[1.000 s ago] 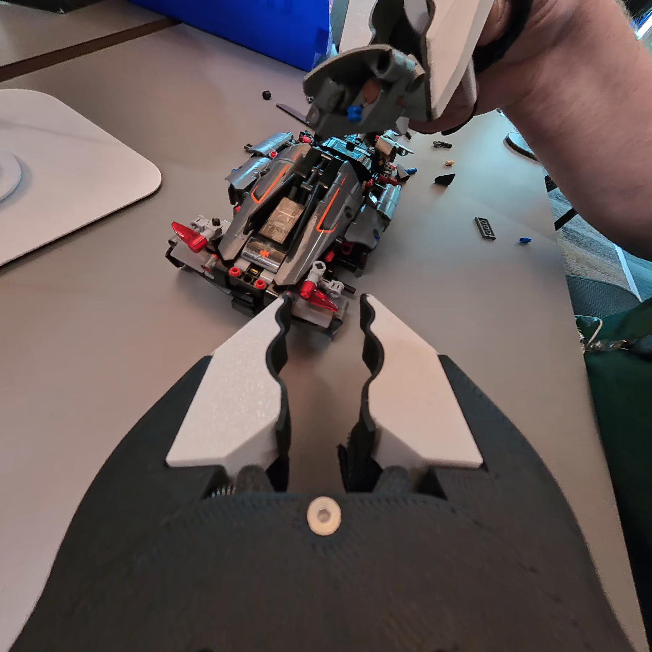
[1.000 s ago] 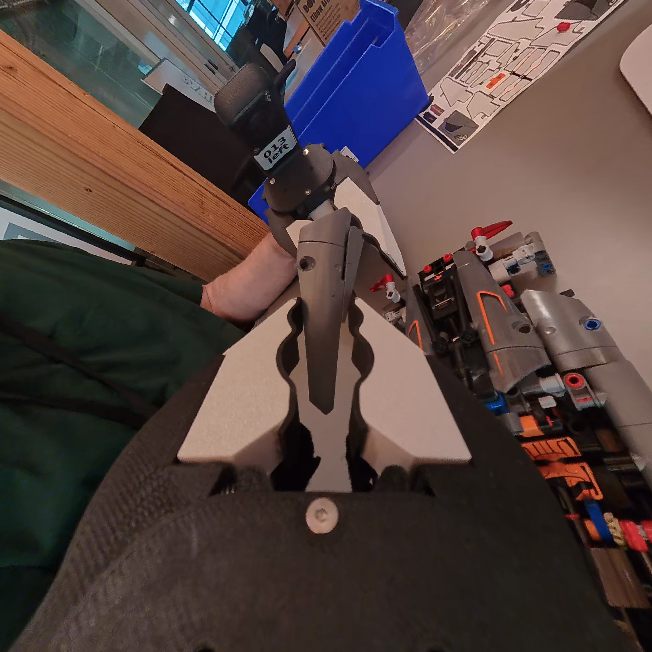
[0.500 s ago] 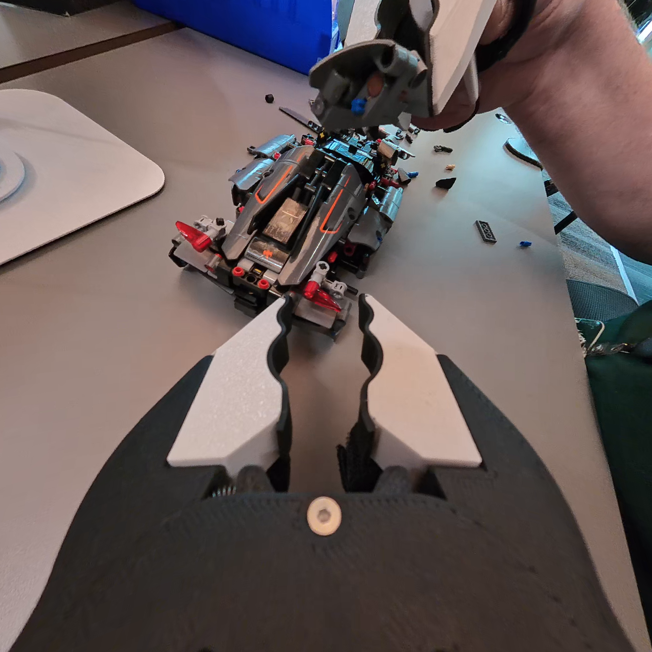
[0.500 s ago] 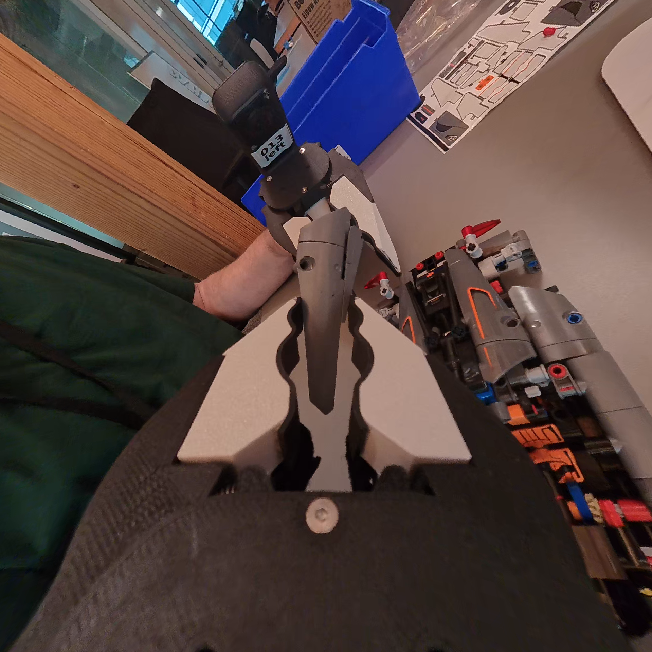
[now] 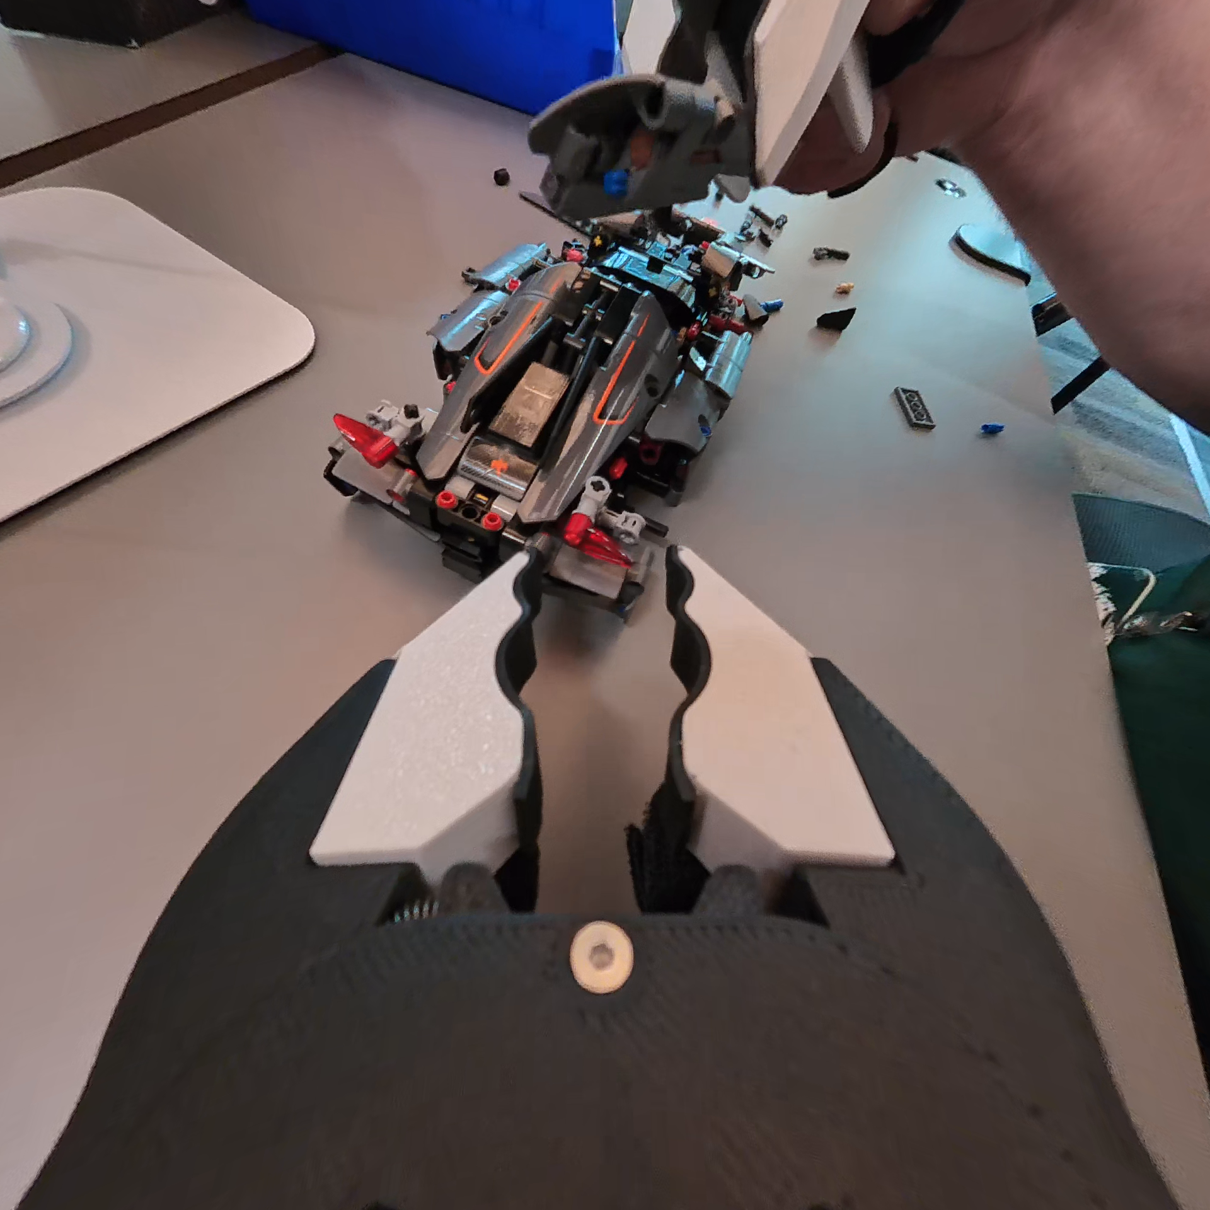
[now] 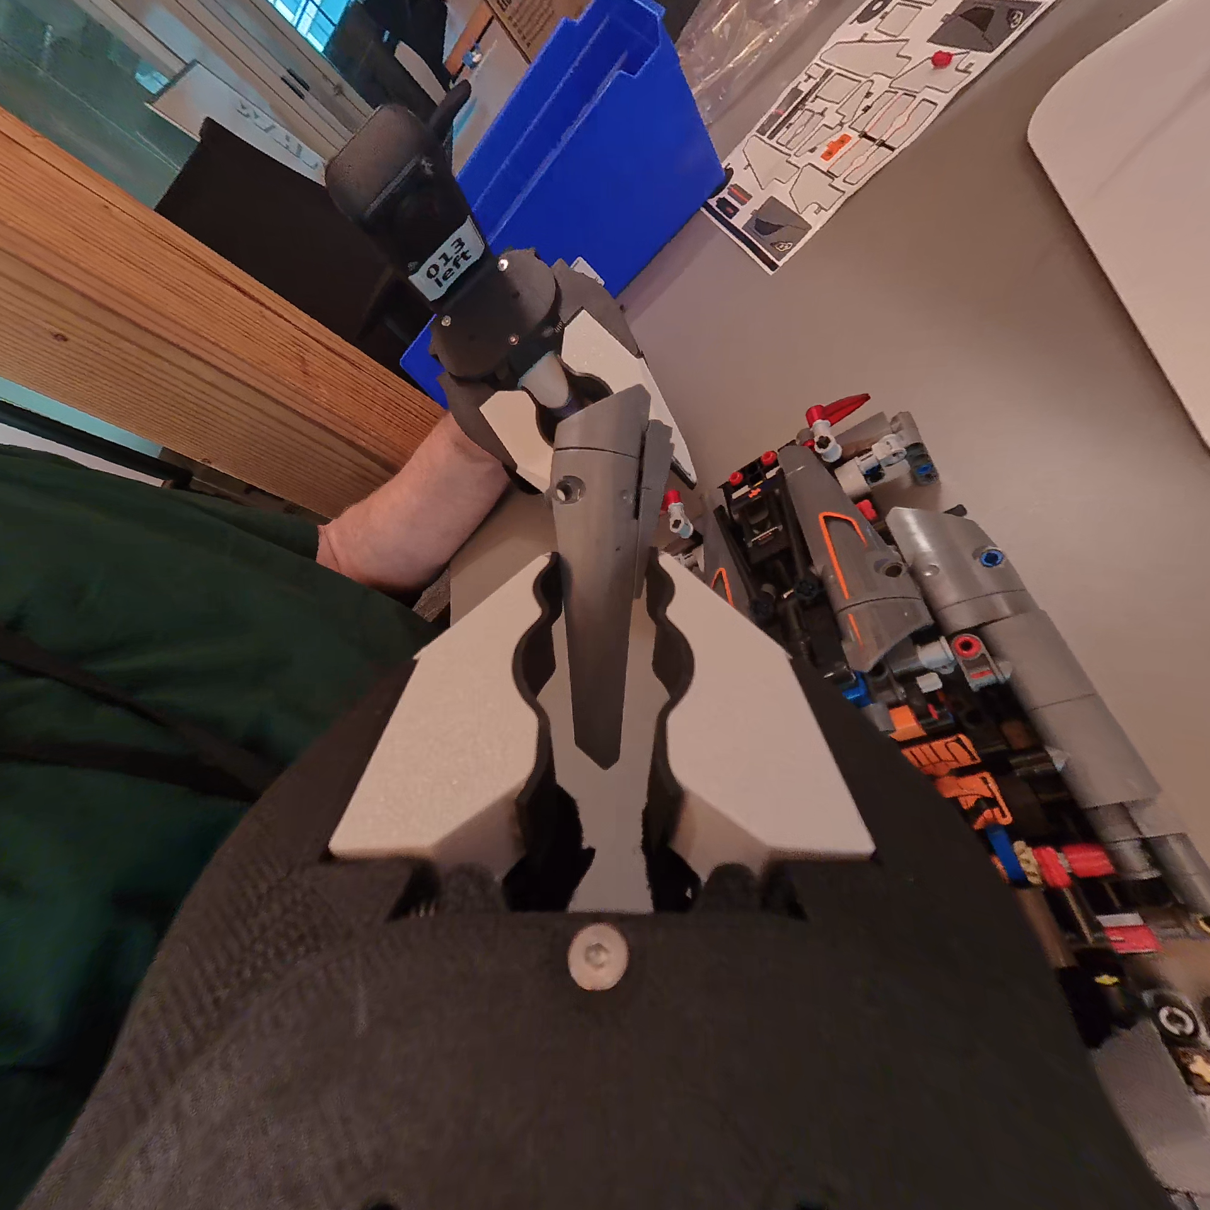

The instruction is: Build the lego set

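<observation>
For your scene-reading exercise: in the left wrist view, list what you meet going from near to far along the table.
Left gripper → lego car → grey panel piece held in the right gripper → blue bin.

right gripper [image 5: 779, 98]: cut off by top edge in left wrist view, motion-blurred; finger contact with the grey panel [image 5: 628, 150] not resolvable there
lego car [image 6: 949, 687]: rear runs off right edge in right wrist view, lower part blurred; near side hidden behind gripper body
car nose, left wrist view: partly hidden behind left gripper [image 5: 599, 576] fingertips
blue bin [image 5: 452, 39]: top cropped by frame
sticker sheet [image 6: 871, 111]: cut by top edge
loose small parts [image 5: 831, 252]: too small to identify
white pad [image 5: 131, 340]: left part out of frame
</observation>
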`<state>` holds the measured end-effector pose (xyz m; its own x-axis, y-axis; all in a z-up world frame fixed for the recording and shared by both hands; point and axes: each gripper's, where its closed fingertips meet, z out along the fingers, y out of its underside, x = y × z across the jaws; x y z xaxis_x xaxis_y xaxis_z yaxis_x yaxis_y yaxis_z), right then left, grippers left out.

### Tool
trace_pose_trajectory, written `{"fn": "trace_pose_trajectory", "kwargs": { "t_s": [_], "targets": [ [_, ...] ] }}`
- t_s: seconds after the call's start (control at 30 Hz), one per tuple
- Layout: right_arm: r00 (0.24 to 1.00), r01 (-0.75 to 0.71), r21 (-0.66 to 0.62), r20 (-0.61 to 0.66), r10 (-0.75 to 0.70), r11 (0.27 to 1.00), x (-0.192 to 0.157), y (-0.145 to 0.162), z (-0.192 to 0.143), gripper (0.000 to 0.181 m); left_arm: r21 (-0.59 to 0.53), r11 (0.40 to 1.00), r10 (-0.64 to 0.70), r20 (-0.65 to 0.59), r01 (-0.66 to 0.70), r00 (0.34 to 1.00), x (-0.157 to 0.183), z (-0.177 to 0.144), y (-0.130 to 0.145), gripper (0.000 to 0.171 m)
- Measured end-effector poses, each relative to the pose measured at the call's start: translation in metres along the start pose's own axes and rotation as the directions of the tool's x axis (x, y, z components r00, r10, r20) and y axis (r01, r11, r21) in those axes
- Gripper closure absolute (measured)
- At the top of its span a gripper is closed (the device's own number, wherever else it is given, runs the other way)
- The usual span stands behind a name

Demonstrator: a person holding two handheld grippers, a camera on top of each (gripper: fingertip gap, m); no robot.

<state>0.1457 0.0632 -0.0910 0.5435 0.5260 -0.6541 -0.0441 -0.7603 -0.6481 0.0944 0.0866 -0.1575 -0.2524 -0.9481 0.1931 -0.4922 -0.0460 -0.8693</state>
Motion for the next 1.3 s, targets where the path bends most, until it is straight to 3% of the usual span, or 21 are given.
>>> {"fn": "trace_pose_trajectory", "kwargs": {
  "t_s": [0.57, 1.3],
  "targets": [
    [0.997, 0.008, -0.072, -0.081, -0.014, 0.997, 0.009, 0.012, 0.010, 0.158, -0.031, 0.999, 0.038, 0.039, -0.037, 0.999, -0.001, 0.007, 0.002, 0.155],
    [0.995, 0.015, -0.057, -0.098, -0.021, 0.998, 0.013, 0.013, 0.004, 0.157, -0.033, 0.999, 0.040, 0.022, -0.039, 0.999, 0.001, 0.008, 0.003, 0.149]
  ]
}}
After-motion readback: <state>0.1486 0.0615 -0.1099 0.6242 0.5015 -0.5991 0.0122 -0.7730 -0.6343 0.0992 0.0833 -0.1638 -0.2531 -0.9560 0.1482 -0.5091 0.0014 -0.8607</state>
